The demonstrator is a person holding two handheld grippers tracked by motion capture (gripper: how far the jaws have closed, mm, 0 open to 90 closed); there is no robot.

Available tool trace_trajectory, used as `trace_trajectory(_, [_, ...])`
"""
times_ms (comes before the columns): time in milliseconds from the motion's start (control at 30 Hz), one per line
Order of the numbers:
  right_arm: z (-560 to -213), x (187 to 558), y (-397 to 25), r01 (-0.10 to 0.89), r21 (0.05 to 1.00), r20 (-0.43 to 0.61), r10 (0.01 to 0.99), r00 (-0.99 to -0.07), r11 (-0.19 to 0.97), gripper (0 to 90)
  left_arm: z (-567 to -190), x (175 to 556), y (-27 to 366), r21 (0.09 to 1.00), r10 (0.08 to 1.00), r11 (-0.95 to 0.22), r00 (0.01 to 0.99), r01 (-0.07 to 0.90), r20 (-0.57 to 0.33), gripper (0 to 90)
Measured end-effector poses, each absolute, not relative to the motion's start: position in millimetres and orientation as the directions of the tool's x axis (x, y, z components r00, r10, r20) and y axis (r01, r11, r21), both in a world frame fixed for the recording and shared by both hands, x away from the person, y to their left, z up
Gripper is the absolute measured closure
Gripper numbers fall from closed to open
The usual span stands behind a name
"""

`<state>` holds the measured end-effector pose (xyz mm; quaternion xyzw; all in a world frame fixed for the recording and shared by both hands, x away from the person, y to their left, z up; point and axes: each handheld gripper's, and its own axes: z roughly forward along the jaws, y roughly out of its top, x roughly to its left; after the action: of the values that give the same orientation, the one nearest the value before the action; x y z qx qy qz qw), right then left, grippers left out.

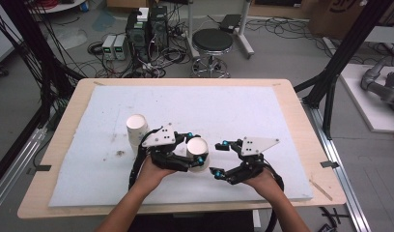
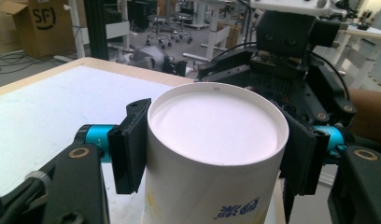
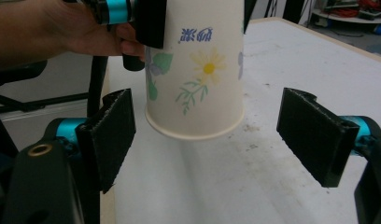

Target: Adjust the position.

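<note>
A white paper cup [image 1: 197,153] with a flower print is held upside down in my left gripper [image 1: 196,148], which is shut on its upper wall. In the left gripper view the black pads [image 2: 130,149] press both sides of the cup [image 2: 216,135]. In the right gripper view the cup [image 3: 198,70] hangs with its rim just above the foam, and my right gripper [image 3: 212,140] stands open with its jaws wide on either side of the rim, not touching it. From above, the right gripper [image 1: 218,158] sits just right of the cup. A second white cup [image 1: 136,129] stands upside down to the left.
A white foam sheet [image 1: 243,111] covers the wooden table [image 1: 301,121]. Beyond the far edge are a black stool [image 1: 212,43], computer boxes [image 1: 147,29] and loose cables on the floor. Black frame posts [image 1: 340,58] rise at the right.
</note>
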<state>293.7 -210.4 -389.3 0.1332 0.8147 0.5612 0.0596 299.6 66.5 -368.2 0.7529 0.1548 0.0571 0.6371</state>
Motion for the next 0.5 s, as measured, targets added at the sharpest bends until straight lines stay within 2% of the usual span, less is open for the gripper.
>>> trace_trajectory(500, [-397,295,-189,0.158,0.926,0.084,0.221,-0.972,0.342,20.4,-373,295,53,0.977,0.239,-0.128,0.962,0.168,-0.134,34.2])
